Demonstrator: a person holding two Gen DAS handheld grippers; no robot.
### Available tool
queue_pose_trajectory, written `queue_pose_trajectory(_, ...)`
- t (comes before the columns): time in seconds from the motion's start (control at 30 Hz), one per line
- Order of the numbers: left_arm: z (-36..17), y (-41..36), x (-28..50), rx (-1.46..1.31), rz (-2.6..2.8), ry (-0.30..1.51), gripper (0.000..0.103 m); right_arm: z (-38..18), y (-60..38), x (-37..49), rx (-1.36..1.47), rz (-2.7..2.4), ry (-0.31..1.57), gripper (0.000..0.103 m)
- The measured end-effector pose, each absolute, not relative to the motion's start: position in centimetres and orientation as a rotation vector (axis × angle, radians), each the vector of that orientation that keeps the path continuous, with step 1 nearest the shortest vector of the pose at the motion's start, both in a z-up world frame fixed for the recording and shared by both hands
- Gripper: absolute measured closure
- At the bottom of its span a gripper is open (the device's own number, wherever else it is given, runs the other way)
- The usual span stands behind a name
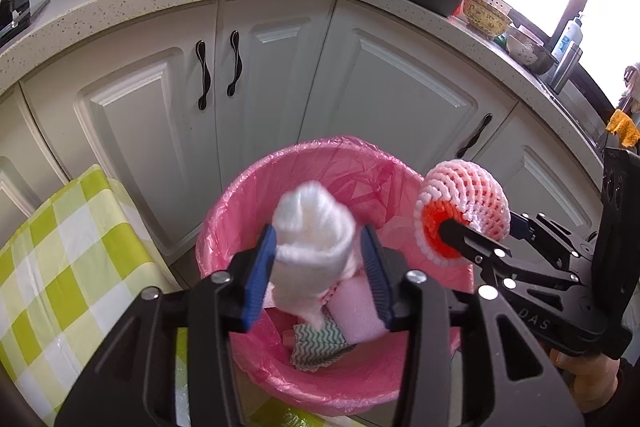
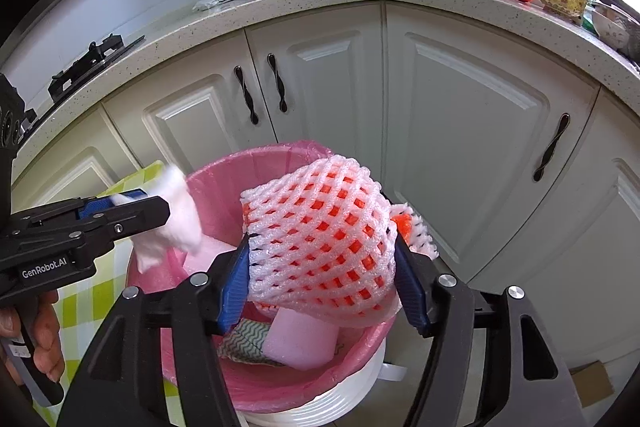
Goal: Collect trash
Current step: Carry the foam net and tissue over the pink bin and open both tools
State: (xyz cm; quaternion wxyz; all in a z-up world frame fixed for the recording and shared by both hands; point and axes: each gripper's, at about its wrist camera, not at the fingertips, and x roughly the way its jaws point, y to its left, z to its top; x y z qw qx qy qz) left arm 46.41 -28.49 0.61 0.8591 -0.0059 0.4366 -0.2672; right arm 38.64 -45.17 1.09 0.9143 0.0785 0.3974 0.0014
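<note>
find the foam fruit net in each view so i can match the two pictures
Left wrist view: the foam fruit net is at right of centre, at the tip of the right gripper, over the bin's right rim.
Right wrist view: the net fills the centre, between the gripper's blue pads.
Shared landmark: the pink-lined bin.

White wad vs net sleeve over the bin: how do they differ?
The white wad is plain, soft and blurred; the foam net sleeve is pink-white mesh with orange showing through. The wad sits between the left hand-held gripper pads with a gap on one side; the bulkier sleeve fills the right hand-held gripper. Both hang over the pink-lined bin.
</note>
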Motion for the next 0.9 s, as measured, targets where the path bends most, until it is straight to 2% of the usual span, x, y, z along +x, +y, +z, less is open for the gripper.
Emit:
queue_pose_trajectory(0.27,1.9,-26.7,45.6,-0.038,-0.548,0.877,0.049,2.3,-45.7,37.4,0.176,-0.011,0.788,0.041)
queue_pose_trajectory(0.63,3.6,-22.2,39.1,-0.033,-0.540,0.793,0.019,4.2,-44.5,30.4,0.153,-0.057,0.684,0.028)
queue_pose_trajectory(0.9,3.5,-20.6,35.0,0.007,-0.516,0.746,0.009,3.7,-42.8,27.6,0.147,-0.040,0.667,0.027)
